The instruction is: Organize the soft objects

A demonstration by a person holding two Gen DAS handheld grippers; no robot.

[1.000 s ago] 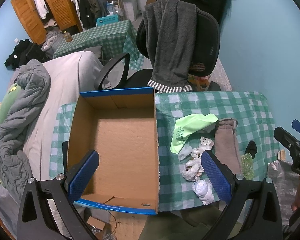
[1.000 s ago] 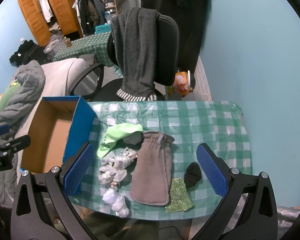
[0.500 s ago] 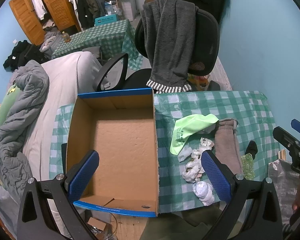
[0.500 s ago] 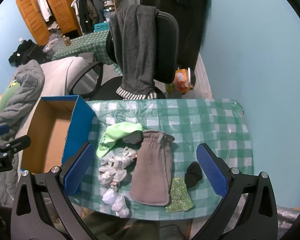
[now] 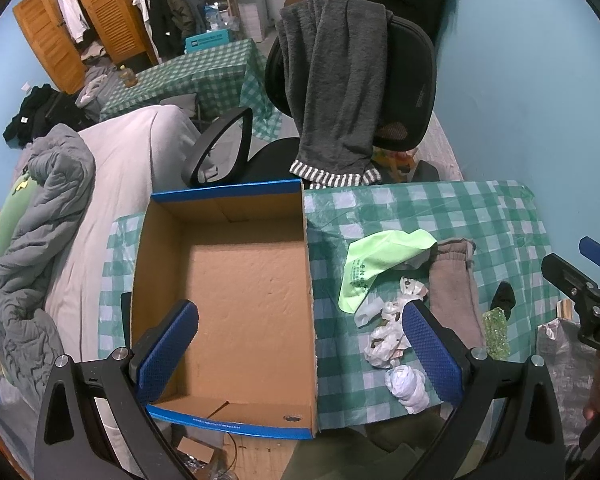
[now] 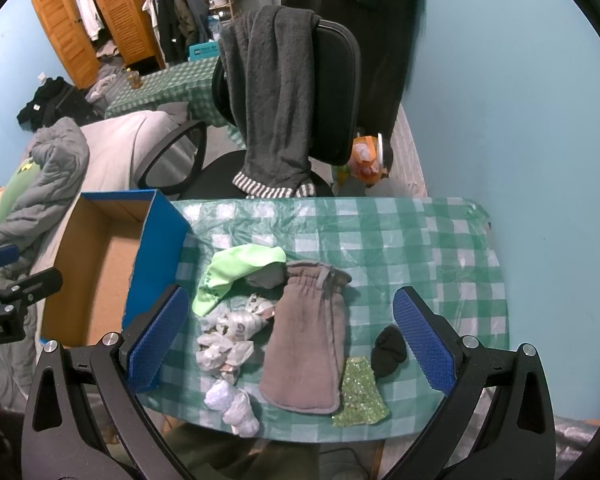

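Note:
An empty cardboard box (image 5: 228, 288) with blue outer walls stands on the left of the green checked table (image 6: 400, 240); it also shows in the right wrist view (image 6: 100, 276). To its right lie a lime green cloth (image 6: 236, 272), a brown-grey fabric pouch (image 6: 308, 340), crumpled white plastic bags (image 6: 228, 344), a white rolled sock (image 6: 232, 404), a black sock (image 6: 388, 350) and a green sequin piece (image 6: 360, 400). My left gripper (image 5: 300, 352) is open above the box's near right side. My right gripper (image 6: 288, 340) is open above the pouch. Both are empty.
A black office chair (image 6: 332, 92) with a dark grey towel (image 6: 276, 100) draped over it stands behind the table. A bed with a grey quilt (image 5: 32, 240) lies left. A blue wall is on the right. A second checked table (image 5: 204, 76) stands farther back.
Almost nothing has changed; both views shift only slightly, and both grippers stay open and empty.

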